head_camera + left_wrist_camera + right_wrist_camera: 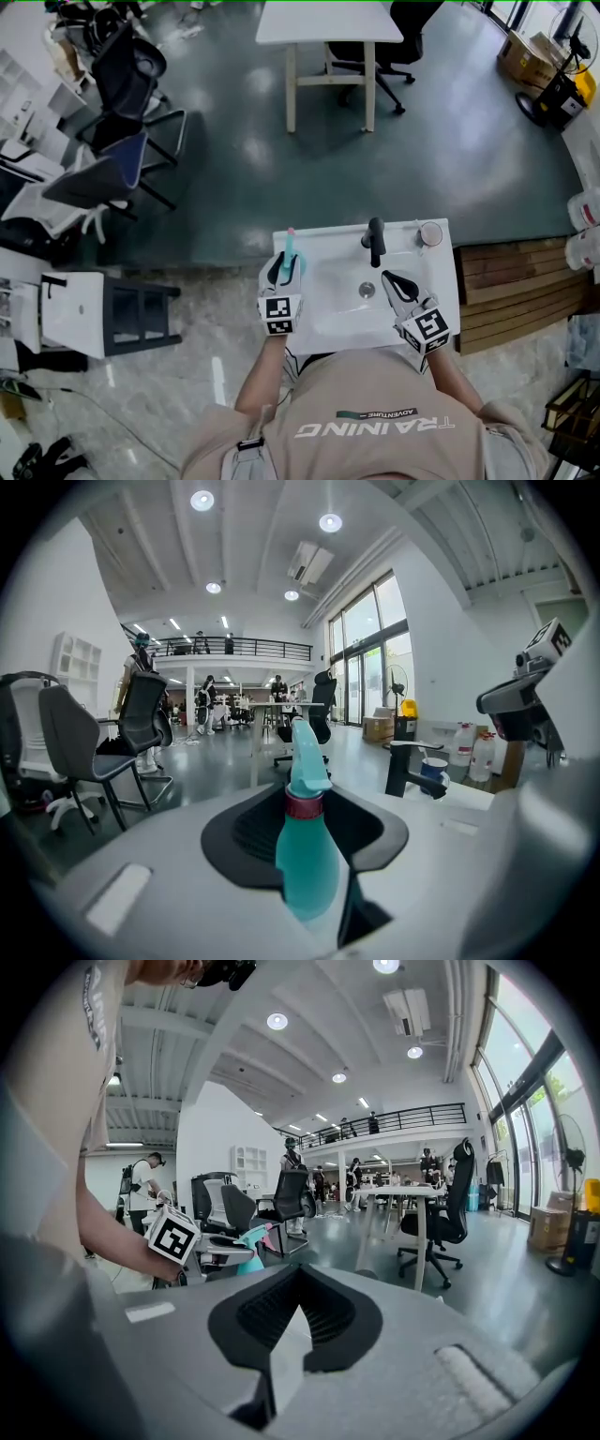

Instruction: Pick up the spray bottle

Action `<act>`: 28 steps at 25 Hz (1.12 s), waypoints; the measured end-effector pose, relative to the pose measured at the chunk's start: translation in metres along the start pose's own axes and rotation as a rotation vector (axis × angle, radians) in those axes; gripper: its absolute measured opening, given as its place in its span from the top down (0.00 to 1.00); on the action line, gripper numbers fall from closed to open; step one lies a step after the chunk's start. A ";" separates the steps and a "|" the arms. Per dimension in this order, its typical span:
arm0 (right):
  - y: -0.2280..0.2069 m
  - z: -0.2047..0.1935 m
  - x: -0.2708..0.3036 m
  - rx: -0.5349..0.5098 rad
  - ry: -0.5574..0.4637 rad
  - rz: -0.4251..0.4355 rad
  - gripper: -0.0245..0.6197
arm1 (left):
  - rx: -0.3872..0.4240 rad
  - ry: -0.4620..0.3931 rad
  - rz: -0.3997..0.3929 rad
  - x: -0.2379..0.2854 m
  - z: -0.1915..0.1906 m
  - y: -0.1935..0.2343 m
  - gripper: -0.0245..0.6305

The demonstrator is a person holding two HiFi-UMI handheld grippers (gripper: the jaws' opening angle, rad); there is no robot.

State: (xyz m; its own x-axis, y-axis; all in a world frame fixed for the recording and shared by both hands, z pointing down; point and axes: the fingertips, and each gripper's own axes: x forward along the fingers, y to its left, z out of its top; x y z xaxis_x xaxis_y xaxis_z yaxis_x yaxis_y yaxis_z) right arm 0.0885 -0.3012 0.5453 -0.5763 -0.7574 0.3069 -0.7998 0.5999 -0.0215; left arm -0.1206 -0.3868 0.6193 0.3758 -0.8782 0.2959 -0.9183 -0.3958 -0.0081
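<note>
- Teal plastic spray bottle with a dark red collar: stands at the left edge of the white washbasin, which has a black faucet at the back of its bowl.
- Long axis: upright, trigger head uppermost. In the left gripper view the spray bottle rises straight between the jaws, with collar and head above the pads.
- Relation to the jaws: the bottle is already inside the grey left gripper, on its centre line. The black ribbed pads stand moderately apart and close on the bottle's body from both sides, below the collar.
- Left gripper: judged to be holding the bottle. The gripper body hides the base, so no view shows whether the base has cleared the washbasin rim.
- Grey right gripper: over the right part of the basin, well apart from the bottle, with the faucet between them in the left gripper view. It is the farther one and has no part in the grasp.
- Right gripper jaws: drawn together at the tips, with nothing between them. The bottle shows off to its left, in the other gripper.
- Judgement: grasp made; what is left is a straight rise, keeping the axis vertical. Risk: the smooth body slipping down through the pads.
</note>
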 end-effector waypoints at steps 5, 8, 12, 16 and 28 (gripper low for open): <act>0.006 0.000 -0.003 -0.003 -0.021 0.016 0.96 | -0.051 -0.025 -0.018 -0.022 0.015 -0.010 0.74; 0.005 0.003 -0.007 -0.004 -0.037 0.018 0.96 | -0.059 -0.042 -0.022 -0.035 0.025 -0.015 0.74; 0.002 0.010 -0.008 -0.010 -0.064 0.013 0.96 | -0.024 -0.072 -0.030 -0.051 0.042 -0.020 0.74; -0.002 0.014 -0.013 -0.002 -0.088 0.011 0.96 | -0.002 -0.103 -0.031 -0.067 0.058 -0.029 0.74; -0.006 0.029 -0.022 -0.017 -0.148 0.009 0.96 | 0.001 -0.146 -0.039 -0.091 0.077 -0.041 0.74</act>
State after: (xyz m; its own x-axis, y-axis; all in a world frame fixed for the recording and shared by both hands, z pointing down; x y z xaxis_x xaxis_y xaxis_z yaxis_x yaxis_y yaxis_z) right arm 0.1013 -0.2959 0.5107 -0.6032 -0.7807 0.1632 -0.7921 0.6104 -0.0075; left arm -0.1083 -0.3112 0.5193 0.4255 -0.8918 0.1535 -0.9025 -0.4306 0.0002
